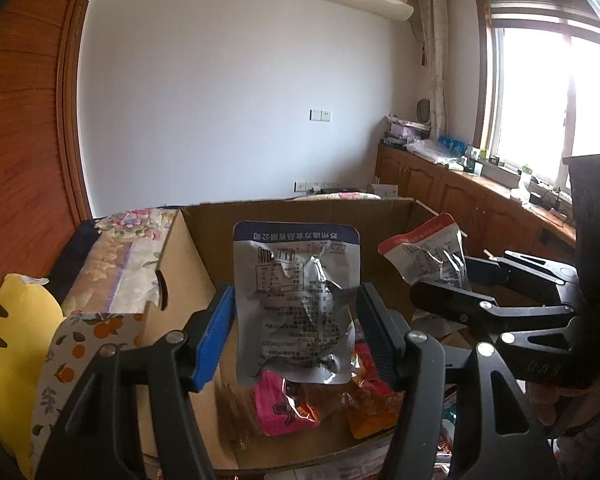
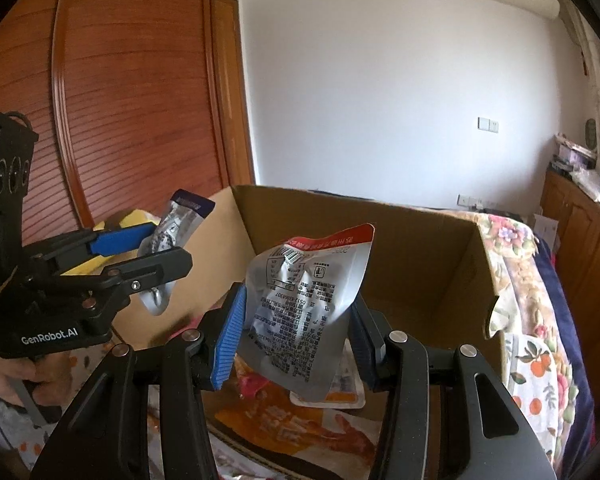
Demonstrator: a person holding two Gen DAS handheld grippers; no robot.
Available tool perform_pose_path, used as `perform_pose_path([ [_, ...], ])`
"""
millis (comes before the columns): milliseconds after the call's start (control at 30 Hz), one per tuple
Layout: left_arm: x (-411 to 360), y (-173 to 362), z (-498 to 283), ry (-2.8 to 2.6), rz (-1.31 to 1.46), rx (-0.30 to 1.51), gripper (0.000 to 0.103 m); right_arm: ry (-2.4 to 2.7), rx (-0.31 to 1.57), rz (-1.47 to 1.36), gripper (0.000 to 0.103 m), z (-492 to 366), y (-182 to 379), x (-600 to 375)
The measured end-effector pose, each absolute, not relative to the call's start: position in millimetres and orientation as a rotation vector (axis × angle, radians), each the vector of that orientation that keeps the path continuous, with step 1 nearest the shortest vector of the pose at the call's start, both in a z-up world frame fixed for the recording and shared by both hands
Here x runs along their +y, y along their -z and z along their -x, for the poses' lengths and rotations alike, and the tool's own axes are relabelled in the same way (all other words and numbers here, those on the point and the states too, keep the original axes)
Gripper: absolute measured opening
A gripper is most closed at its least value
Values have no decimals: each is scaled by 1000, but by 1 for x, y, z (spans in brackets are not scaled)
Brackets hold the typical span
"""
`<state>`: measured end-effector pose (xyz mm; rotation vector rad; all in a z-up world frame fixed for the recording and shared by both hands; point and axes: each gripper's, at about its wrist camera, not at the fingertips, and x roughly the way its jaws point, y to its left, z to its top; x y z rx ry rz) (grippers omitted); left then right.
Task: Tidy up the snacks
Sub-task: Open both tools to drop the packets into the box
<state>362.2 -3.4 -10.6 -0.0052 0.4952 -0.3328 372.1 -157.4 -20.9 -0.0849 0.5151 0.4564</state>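
Left gripper (image 1: pixel 296 332): clamped on silver foil pouch with navy top band (image 1: pixel 296 304), above open brown cardboard box (image 1: pixel 300 216).
Right gripper (image 2: pixel 296 340): clamped on red-topped silver foil pouch (image 2: pixel 303 312), same box.
Risk: slick crinkled foil slipping free; the box's packets jostled.

A bed with a flowered cover (image 2: pixel 535 320) carries an open cardboard box (image 1: pixel 204 264); a yellow cushion (image 1: pixel 4 344) lies at its left edge.

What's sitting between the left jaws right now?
A silver snack pouch with a navy top band, clamped upright in the left gripper over the cardboard box; the left wrist view shows it.
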Motion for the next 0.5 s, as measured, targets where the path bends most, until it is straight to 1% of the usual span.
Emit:
perform_pose_path([
  [233, -15, 22, -366, 329, -29, 542, 61, -454, 540, 97, 50, -377, 28, -153],
  [367, -19, 29, -368, 340, -36, 572, 62, -456, 558, 115, 52, -379, 34, -150],
  [500, -16, 32, -370, 348, 0, 586, 67, -463, 569, 99, 53, -381, 37, -153],
])
